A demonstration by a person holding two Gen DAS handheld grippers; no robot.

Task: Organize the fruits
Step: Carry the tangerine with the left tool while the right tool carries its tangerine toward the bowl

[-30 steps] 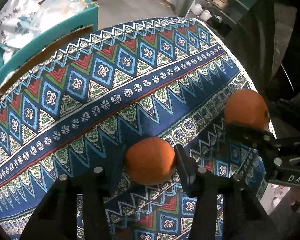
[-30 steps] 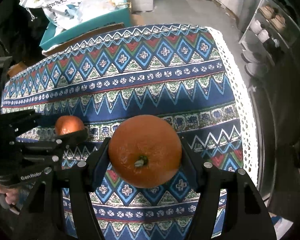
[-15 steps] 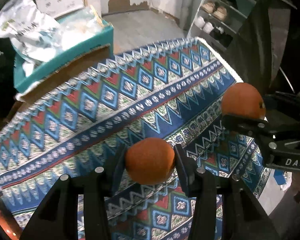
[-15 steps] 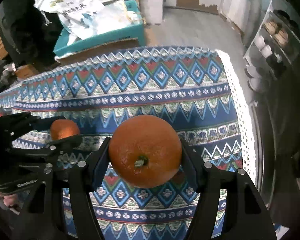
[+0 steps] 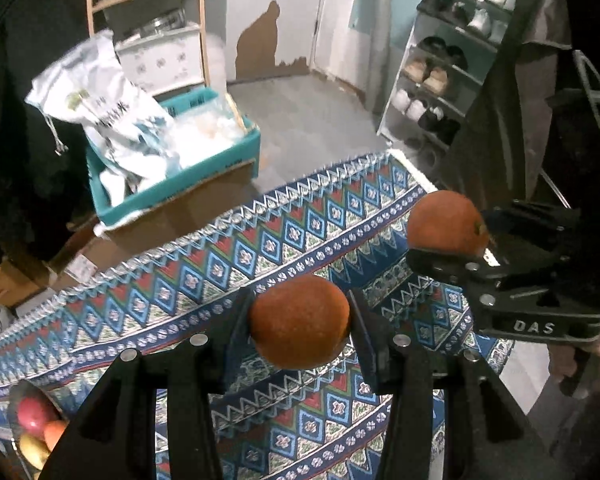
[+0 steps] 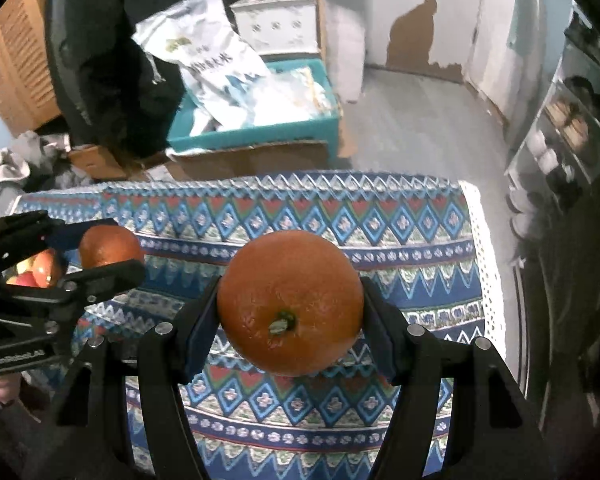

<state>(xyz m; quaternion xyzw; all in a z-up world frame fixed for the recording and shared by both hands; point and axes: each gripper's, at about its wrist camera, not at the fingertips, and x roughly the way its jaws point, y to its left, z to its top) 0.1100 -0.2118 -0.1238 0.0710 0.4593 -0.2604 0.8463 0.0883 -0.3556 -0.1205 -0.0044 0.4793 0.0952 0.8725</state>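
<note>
Above the patterned surface point(image 5: 204, 264), left tool point(image 5: 298, 326) is clamped on a small orange point(image 5: 299, 322). Right tool point(image 6: 290, 304) is clamped on a larger orange point(image 6: 290, 302), stem toward camera. Both fruits held off the cloth.

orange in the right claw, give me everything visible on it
The orange in the right claw is round, deep orange, with finely pitted, slightly glossy peel. Its green-brown stem end faces the right wrist camera, low on the fruit. The right claw is shut on it, one black finger pressing each side at mid-height. It hangs clear above the patterned tablecloth, touching nothing else. In the left wrist view it shows at right.
</note>
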